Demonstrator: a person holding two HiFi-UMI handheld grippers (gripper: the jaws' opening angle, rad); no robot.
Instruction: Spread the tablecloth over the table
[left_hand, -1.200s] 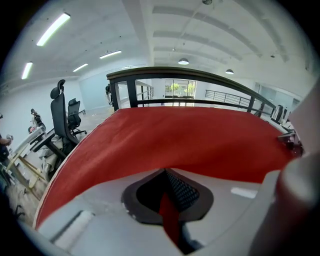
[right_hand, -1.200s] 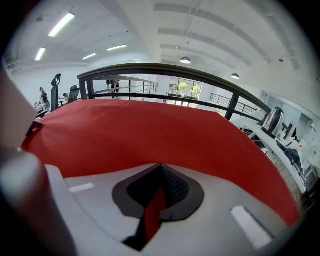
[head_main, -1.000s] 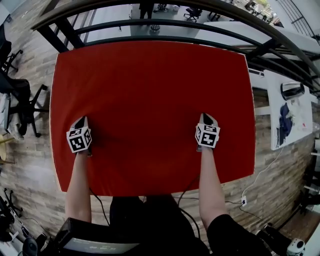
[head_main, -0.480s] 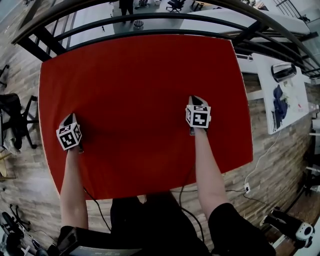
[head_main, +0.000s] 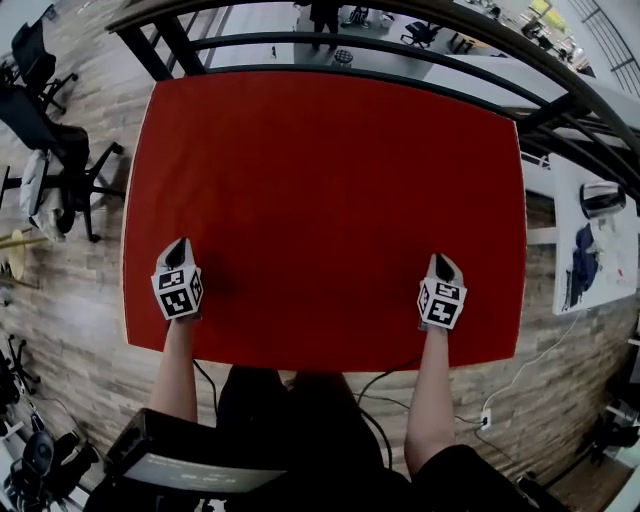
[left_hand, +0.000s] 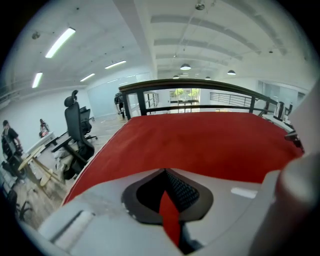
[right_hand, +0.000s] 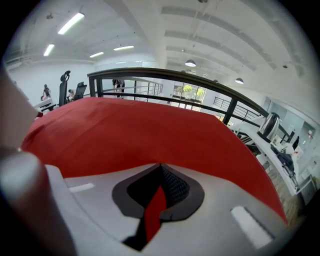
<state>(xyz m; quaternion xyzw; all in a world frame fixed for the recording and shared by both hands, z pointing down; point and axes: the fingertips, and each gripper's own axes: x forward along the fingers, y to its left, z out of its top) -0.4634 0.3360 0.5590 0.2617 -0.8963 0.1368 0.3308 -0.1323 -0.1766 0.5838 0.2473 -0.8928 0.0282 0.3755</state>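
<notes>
Head view shows the red tablecloth (head_main: 330, 190) lying flat and almost free of wrinkles over the bench, which it hides completely. Its far edge runs at 12 o'clock beside the dark railing (head_main: 400, 48), and its near edge at 6 o'clock lies by the person's body. The left claw (head_main: 177, 246) sits at about 8 o'clock on the cloth and the right claw (head_main: 444, 262) at about 4 o'clock, both just inside the near edge. Each gripper view shows its jaws pinched narrow on a thin fold of red fabric, so both claws are holding the tablecloth.

The main risk, as I judge it, is uneven pulling. If one claw draws harder toward 6 o'clock, the cloth would skew and its corners would hang unevenly. Pulling both too far could drag the 12 o'clock edge onto the bench top and leave that side bare. Lifting while still pinched would raise ridges in the flat surface. Letting go of one claw first could make the fabric slide toward the other.
</notes>
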